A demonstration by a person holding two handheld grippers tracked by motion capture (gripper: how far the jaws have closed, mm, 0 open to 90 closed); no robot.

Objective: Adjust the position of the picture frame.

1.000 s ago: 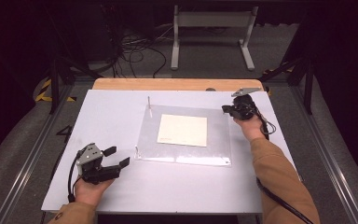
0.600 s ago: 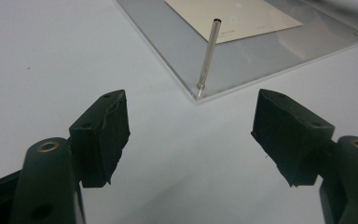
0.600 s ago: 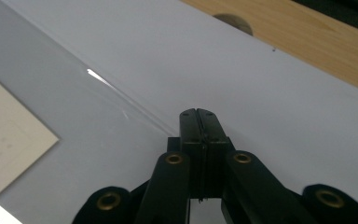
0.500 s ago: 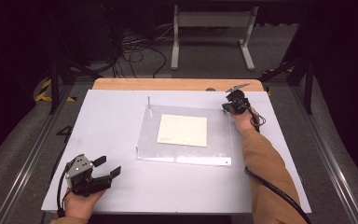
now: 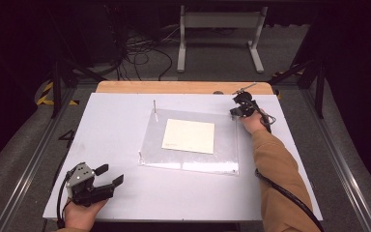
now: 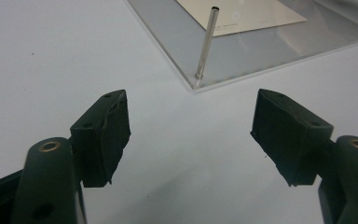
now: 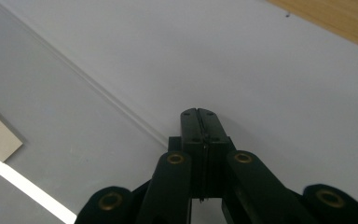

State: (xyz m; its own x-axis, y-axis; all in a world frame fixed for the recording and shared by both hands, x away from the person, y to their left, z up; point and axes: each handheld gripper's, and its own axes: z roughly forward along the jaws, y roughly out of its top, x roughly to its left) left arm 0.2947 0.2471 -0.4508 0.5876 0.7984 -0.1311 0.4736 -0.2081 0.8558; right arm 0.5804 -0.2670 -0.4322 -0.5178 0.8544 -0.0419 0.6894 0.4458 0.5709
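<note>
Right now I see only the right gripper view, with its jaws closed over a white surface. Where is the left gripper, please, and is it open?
Observer: The left gripper is held at the near left of the white board. Its jaws are open, with nothing between them.
Operator: What is in front of it?
Observer: A thin metal pin stands upright at the nearest corner of the clear plate.
Operator: And where is my right gripper on that plate?
Observer: The right gripper is at the plate's far right corner. I cannot tell whether it touches.
</note>
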